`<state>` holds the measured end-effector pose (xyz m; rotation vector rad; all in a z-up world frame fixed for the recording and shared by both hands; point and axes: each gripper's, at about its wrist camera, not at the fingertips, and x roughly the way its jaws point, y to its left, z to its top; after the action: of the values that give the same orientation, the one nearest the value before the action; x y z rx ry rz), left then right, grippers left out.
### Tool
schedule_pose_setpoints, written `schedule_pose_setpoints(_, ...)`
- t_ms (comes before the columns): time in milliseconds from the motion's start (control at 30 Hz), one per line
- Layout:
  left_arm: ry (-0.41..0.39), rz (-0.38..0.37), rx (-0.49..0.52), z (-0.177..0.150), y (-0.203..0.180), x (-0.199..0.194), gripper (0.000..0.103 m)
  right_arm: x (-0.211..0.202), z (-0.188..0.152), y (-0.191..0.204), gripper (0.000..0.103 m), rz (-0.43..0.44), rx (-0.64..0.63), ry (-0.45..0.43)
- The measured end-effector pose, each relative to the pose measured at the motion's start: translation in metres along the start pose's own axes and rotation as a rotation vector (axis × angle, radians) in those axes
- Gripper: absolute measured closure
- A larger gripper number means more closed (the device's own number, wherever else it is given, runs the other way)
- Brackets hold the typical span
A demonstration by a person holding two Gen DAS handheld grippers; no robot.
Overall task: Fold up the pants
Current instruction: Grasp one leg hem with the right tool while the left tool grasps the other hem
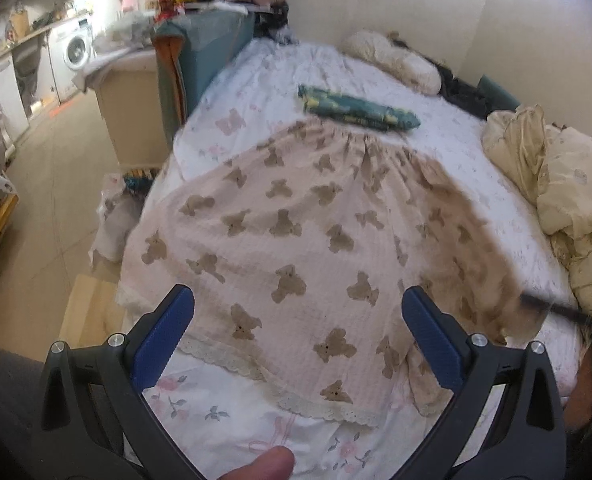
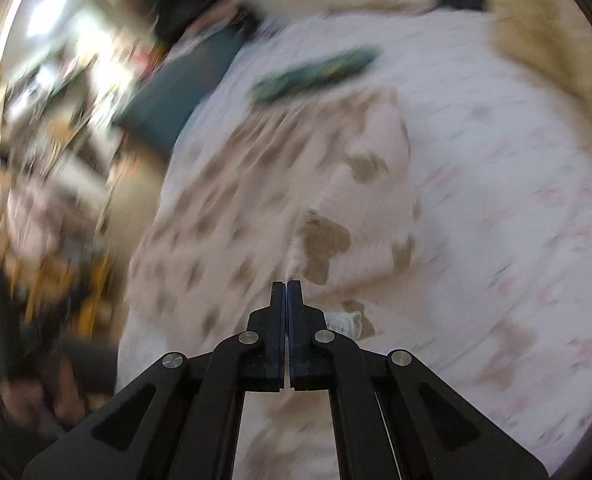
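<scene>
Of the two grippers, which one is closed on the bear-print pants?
The right gripper: its jaws are pressed together, pinching a fold of the bear-print pants. The left gripper is wide open above them, holding nothing.

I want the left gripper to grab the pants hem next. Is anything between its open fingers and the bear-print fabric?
Nothing visible blocks it. The left gripper hangs open directly over the pants, whose lace hem lies bare on the bed sheet. The folded green cloth lies beyond the waistband.

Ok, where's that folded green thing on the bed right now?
In the left wrist view the folded green cloth lies on the white bed sheet, just beyond the waistband of the teddy-bear pants, with the cream pillow further back near the wall.
</scene>
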<state>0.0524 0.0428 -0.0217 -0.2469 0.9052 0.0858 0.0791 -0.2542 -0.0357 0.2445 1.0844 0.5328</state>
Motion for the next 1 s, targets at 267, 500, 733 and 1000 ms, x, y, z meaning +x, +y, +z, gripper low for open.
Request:
schedule_pose_setpoints(267, 0.174, -0.051, 0.113, 0.073, -0.045, 0.063, 0.001, 0.055, -0.048, -0.011, 0.103, 0.030, 0.130, 0.234)
schedule_pose_setpoints(500, 0.375, -0.283, 0.216, 0.149, -0.156, 0.163, 0.007, 0.083, -0.043, -0.036, 0.103, 0.033, 0.226, 0.298)
schedule_pose_setpoints(733, 0.339, -0.209, 0.460, 0.162, -0.243, 0.250, 0.020, 0.085, -0.041, -0.045, 0.103, 0.056, 0.219, 0.302)
schedule_pose_setpoints(1000, 0.471, -0.210, 0.497, 0.153, -0.249, 0.306, 0.101, 0.075, -0.039, -0.054, 0.103, 0.074, 0.239, 0.283)
